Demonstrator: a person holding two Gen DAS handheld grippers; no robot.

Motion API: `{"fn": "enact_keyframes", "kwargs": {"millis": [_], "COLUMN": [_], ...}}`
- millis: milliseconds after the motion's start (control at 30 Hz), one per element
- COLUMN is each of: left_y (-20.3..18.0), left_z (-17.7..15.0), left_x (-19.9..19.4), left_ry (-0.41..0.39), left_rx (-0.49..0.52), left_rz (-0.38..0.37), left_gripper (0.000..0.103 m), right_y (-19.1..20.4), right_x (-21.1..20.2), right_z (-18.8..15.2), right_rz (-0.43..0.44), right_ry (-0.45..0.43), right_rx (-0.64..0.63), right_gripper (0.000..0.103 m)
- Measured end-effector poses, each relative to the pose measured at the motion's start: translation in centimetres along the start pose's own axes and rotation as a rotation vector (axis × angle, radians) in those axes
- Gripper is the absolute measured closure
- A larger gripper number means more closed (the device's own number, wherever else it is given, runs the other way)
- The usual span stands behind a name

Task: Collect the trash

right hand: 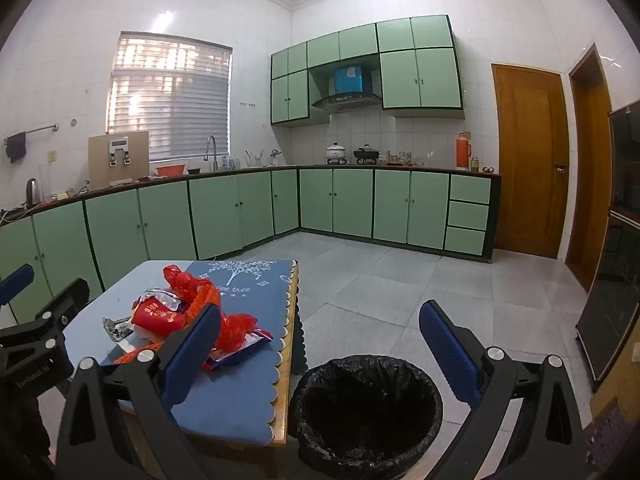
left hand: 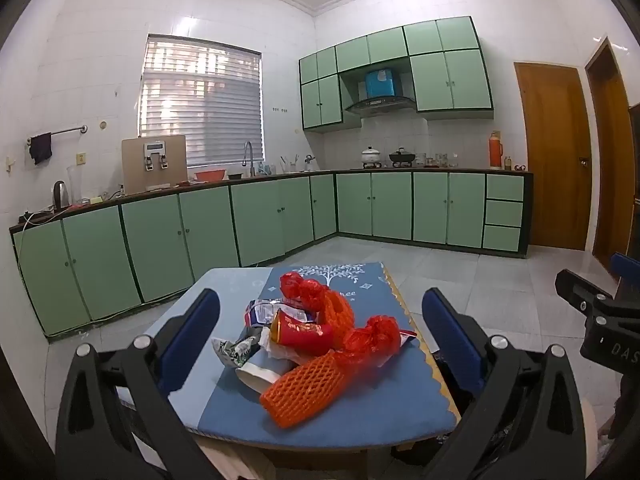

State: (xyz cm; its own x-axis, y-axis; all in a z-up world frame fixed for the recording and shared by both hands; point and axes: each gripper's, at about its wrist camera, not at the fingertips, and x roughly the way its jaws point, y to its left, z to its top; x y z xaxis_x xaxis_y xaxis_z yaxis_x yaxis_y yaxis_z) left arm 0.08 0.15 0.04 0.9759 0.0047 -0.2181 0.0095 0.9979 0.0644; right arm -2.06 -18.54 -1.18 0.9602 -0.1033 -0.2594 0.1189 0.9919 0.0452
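A pile of trash lies on a small table with a blue cloth (left hand: pixel 372 420): an orange foam net (left hand: pixel 304 390), red plastic bags (left hand: pixel 370 338), a red paper cup (left hand: pixel 302 330), a white cup (left hand: pixel 256 376) and crumpled wrappers (left hand: pixel 234 350). My left gripper (left hand: pixel 320 344) is open above the near side of the pile, holding nothing. My right gripper (right hand: pixel 320 344) is open and empty, above a bin lined with a black bag (right hand: pixel 366 412) just right of the table. The pile also shows in the right wrist view (right hand: pixel 160 316), with a flat wrapper (right hand: pixel 244 348).
Green kitchen cabinets (right hand: pixel 224 212) run along the far walls, with a counter, sink and stove. Wooden doors (right hand: pixel 528 160) stand at the right. A dark cabinet (right hand: pixel 616 240) is at the far right. Grey tiled floor (right hand: pixel 400 280) lies beyond the table.
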Motion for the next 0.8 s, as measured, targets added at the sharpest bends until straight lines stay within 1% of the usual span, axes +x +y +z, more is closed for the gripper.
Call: {"fn": "enact_keyframes", "kwargs": {"millis": [67,100,267,300,800], "left_y": [0.1,0.0,0.4,-0.1,0.2], "left_z": [0.0,-0.2,-0.3,0.0,0.2], "left_x": [0.2,-0.5,-0.9,-0.4,-0.3], "left_ry": [0.002,-0.019,-0.019,-0.010,-0.014], "left_rx": [-0.007,-0.001,-0.001,0.005,0.006], "left_rz": [0.004,-0.006,-0.007,-0.004,-0.005], "left_gripper": [0.005,0.005,0.005,0.005,0.005], "right_y": [0.0,0.0,0.0,0.0,-0.1], "right_x": [0.0,0.0,0.0,0.0,0.0], "right_z": [0.0,0.0,0.0,0.0,0.0], "right_rz": [0.000,0.000,0.001,0.001,0.001], "right_ry": [0.000,0.001,0.003,0.002,0.003], "right_rx": [0.002,0.002,0.003,0.003,0.005], "right_gripper": [0.006,0.006,0.006,0.006,0.006]}}
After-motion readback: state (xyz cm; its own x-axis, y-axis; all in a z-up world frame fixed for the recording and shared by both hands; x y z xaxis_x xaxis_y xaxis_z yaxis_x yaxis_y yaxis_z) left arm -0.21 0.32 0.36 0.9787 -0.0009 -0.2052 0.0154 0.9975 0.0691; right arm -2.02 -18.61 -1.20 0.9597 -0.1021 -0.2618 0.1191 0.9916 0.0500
